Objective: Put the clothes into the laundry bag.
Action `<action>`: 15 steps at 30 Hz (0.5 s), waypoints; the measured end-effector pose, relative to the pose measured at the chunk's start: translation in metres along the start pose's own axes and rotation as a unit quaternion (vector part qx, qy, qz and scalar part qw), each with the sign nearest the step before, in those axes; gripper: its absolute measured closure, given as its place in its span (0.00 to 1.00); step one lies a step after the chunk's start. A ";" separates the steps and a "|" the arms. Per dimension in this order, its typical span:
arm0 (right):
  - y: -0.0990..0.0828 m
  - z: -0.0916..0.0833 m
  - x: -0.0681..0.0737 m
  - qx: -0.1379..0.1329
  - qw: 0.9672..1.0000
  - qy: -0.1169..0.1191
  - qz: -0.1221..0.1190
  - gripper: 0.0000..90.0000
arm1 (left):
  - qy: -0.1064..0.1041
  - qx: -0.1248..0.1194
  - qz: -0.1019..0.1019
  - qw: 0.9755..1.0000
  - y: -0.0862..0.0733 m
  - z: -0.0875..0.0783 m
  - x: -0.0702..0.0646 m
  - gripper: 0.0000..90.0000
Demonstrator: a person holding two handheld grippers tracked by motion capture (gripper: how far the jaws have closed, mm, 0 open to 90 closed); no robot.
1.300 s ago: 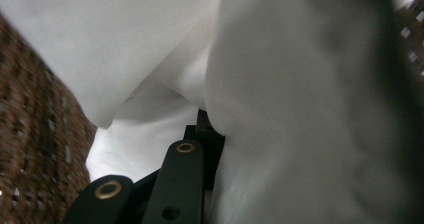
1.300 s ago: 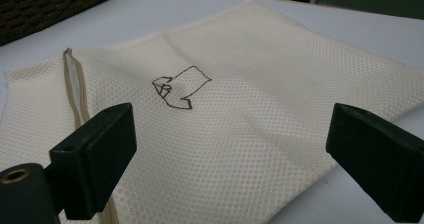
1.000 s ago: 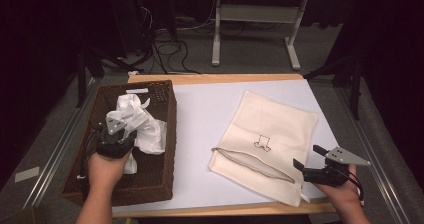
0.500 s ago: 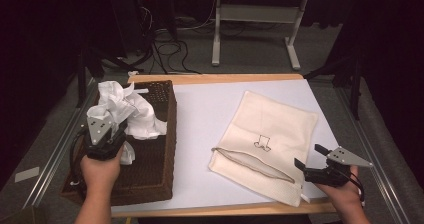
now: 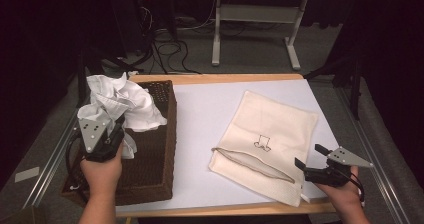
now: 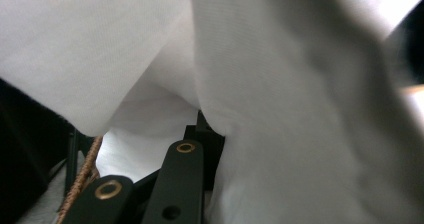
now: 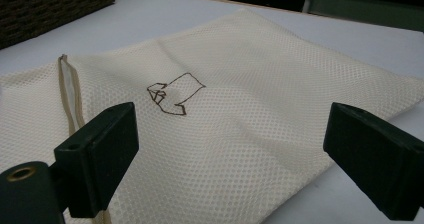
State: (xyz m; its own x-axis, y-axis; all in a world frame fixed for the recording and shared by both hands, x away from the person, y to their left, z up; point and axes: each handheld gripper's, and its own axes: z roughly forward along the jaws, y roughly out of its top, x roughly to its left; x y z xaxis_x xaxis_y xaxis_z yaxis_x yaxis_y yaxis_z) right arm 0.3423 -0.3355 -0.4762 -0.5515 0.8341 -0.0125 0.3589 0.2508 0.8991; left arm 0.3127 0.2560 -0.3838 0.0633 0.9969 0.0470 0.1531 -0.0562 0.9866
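Left hand-held gripper [image 5: 107, 129] is clamped on a bunched white garment [image 5: 122, 101], held up above the dark wicker basket [image 5: 150, 179] at the left side of the tabletop [image 5: 200, 119]; cloth hangs from the jaws and drapes over the basket's near-left rim, so it's lifted clear of the basket, probably so it can travel right without dragging the weave. In the left gripper view the white fabric [image 6: 280, 99] swamps the jaws, a fold pinched right at the tips, with a bit of basket rim [image 6: 80, 184] low left. The grab looks like a bunch grip rather than an edge grip, so the garment hangs crumpled, fine for stuffing, not for folding. Cream mesh laundry bag [image 5: 270, 134] lies flat on the white tabletop, well apart from the basket, zipper mouth [image 5: 250, 161] facing the person's side and a little gaped, likely laid that way so cloth can be fed in from the front. Right hand-held gripper [image 5: 312, 159] has its jaws wide apart, nothing between them, parked just beside the bag's near-right corner by the zipper end; in the right gripper view the mesh bag [image 7: 240, 134] with its small brown drawing [image 7: 172, 96] lies between and beyond the spread jaws. My read: right side is waiting to pinch the mouth's upper lip and lift it open while the left brings the garment over. Risk: loose trailing cloth snagging the basket rim.
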 end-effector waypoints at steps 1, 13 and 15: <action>0.000 0.000 0.000 0.000 1.000 0.000 0.001 0.09 | 0.002 -0.006 -0.003 1.000 0.001 -0.001 -0.001 0.86; 0.000 -0.001 -0.001 -0.005 1.000 -0.004 0.001 0.09 | -0.009 -0.046 0.004 0.999 0.019 -0.004 -0.023 0.86; 0.000 -0.001 -0.001 -0.006 1.000 -0.005 0.002 0.09 | -0.017 -0.051 0.009 0.999 0.022 -0.005 -0.031 0.86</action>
State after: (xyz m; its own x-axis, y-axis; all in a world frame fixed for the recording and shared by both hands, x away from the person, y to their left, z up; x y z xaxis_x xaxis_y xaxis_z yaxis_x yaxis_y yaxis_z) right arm 0.3423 -0.3372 -0.4754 -0.5426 0.8399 -0.0121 0.3520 0.2404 0.9046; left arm 0.3096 0.2242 -0.3628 0.0980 0.9933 0.0617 0.0498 -0.0668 0.9965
